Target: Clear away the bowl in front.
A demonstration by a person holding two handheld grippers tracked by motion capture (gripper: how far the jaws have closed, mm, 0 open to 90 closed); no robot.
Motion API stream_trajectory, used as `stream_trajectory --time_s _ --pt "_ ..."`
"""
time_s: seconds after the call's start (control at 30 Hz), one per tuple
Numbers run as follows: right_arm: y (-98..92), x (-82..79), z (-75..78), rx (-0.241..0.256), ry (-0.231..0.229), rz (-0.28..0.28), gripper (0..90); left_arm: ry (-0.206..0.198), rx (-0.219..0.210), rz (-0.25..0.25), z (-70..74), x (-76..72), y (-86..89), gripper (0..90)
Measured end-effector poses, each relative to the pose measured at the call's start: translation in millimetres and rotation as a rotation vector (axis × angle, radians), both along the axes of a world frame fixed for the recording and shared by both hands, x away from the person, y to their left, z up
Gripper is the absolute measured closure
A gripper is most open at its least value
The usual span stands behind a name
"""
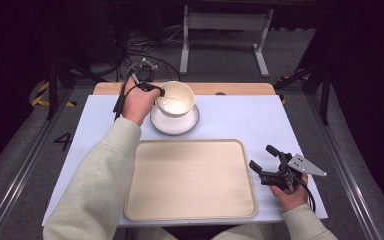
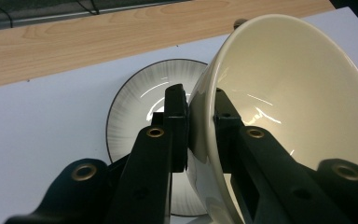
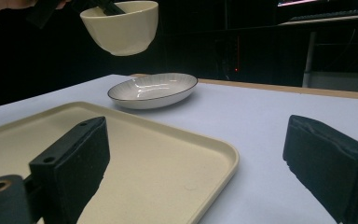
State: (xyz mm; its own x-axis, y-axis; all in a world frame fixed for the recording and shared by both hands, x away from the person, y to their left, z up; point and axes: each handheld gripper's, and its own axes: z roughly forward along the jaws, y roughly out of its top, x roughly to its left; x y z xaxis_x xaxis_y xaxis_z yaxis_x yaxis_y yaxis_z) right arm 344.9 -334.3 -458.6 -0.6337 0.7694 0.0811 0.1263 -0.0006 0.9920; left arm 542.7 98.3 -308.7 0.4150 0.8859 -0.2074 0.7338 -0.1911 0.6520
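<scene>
We've got the left gripper (image 1: 156, 91) clamped on the near wall of the cream bowl (image 1: 176, 98), one of the fingers (image 2: 176, 122) outside, the other inside, rim pinched between. From the right gripper view the bowl (image 3: 121, 28) hangs in the air, tilted, clear above the striped plate (image 3: 153, 90), which sits on the white surface (image 1: 240, 115) at the far side. So the step in hand looks like carrying the bowl off the plate, prob. toward the tray (image 1: 190, 180) in front of us, w/ nothing on it yet. Next move, as we judge it: bring the bowl back & down over the tray, level it, then let go. The right gripper (image 1: 265, 165) rests just right of the tray, fingers spread wide, holding nothing.
</scene>
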Motion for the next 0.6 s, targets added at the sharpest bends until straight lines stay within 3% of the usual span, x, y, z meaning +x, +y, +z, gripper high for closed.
stream_trajectory --time_s 0.3,0.6 --pt "-0.1 0.0 -0.1 -0.004 -0.001 0.000 7.0 -0.002 0.011 -0.092 9.7 -16.6 2.1 81.3" --pt "-0.1 0.2 -0.1 -0.009 -0.004 0.002 6.9 -0.009 0.015 -0.216 19.2 -40.7 -0.5 81.3"
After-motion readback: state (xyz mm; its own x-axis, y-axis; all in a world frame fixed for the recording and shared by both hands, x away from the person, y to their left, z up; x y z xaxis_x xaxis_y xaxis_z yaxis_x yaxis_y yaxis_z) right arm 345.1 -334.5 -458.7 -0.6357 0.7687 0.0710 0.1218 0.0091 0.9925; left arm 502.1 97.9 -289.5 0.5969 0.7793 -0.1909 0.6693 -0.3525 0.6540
